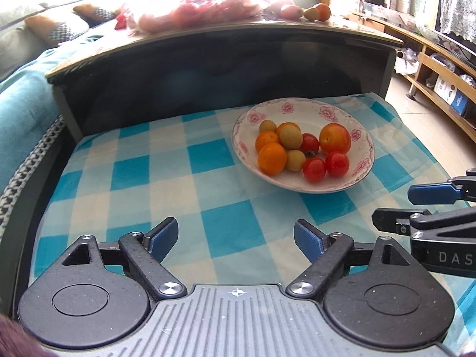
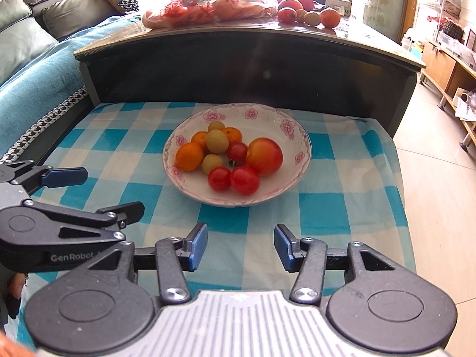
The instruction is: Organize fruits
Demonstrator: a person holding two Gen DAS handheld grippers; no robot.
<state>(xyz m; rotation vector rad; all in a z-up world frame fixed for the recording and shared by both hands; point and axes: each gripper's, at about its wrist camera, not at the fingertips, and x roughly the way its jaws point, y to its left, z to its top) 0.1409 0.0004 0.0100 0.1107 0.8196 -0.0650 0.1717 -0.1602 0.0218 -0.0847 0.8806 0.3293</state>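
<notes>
Two wrist views, side by side, angled down.
Both look from near over the checked cloth point(image 1: 125, 178) at one shared fruit bowl point(image 2: 300, 136); each glimpses the other tool.

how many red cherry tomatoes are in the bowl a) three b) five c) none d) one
a, three small red tomatoes lie in the bowl: two side by side at the near edge of the pile, one behind them next to the big red-orange fruit.
</notes>
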